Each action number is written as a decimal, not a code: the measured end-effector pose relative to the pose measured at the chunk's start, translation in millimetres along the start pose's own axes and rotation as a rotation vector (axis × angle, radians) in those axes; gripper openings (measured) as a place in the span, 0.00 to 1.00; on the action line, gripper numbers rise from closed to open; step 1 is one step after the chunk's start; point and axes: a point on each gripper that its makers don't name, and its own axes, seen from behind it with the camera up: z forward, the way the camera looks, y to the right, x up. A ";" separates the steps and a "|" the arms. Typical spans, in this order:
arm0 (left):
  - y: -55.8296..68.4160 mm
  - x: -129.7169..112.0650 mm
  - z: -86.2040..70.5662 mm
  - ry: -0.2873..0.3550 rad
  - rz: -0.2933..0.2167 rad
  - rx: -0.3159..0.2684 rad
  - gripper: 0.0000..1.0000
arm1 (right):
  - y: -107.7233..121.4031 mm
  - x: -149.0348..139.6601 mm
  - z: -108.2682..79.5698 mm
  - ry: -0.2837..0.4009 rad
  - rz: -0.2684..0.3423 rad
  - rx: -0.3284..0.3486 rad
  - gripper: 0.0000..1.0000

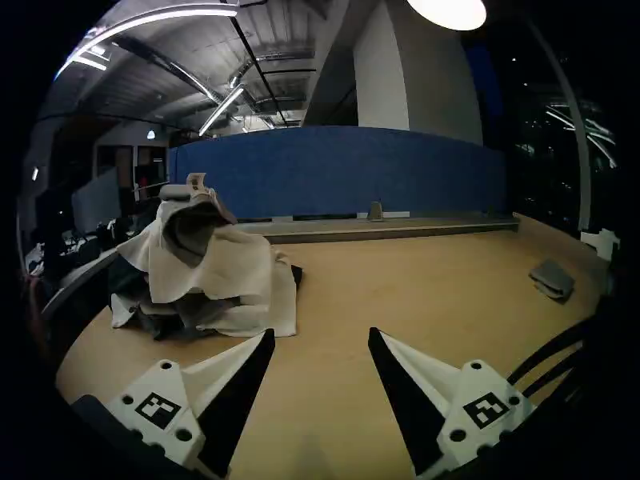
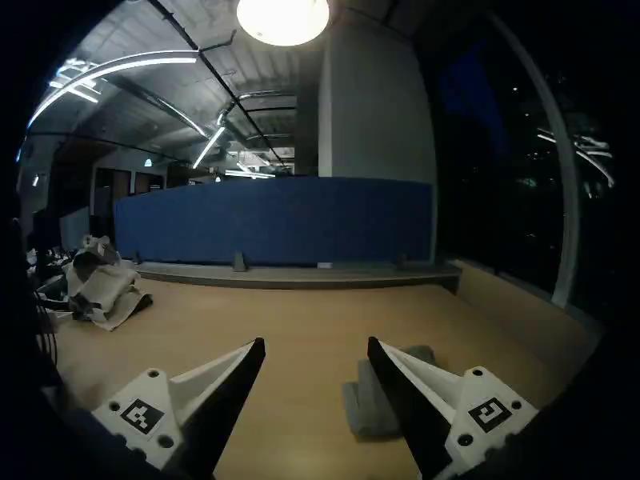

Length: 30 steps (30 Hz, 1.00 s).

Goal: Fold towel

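Left hand-held gripper (image 1: 320,332): jaws wide, nothing between them. You hold it low over the tabletop (image 1: 400,296), aimed just right of the pile, likely so you can reach in for a fresh piece.
Right hand-held gripper (image 2: 316,340): jaws wide, empty. It hangs low over the wood, near the folded towel but not gripping it.
Pile of towels (image 1: 204,272): a loose, crumpled heap of pale and grey cloth at the left end of the tabletop. This is the stock not yet folded, and it is close ahead of your left gripper.
Folded towel (image 2: 376,400): grey, lying flat, partly hidden behind one finger of your right gripper. It sits well apart from the pile, probably to keep finished work separate.
Bare wood between: judged to be your folding space.
Partition (image 1: 344,172): blue, along the far edge.
Step in hand: judged to be choosing the next towel.
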 end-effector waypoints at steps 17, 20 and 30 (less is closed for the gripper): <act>-8.9 7.6 8.5 0.110 0.113 0.087 0.87 | -15.4 -3.0 11.1 -0.094 -0.089 0.038 1.00; -16.1 8.6 10.6 0.127 0.078 0.085 0.87 | -17.7 -0.2 14.6 -0.095 -0.105 0.037 1.00; -21.5 16.4 11.4 0.200 0.017 0.047 0.87 | -22.4 -3.0 20.9 -0.103 -0.109 0.036 1.00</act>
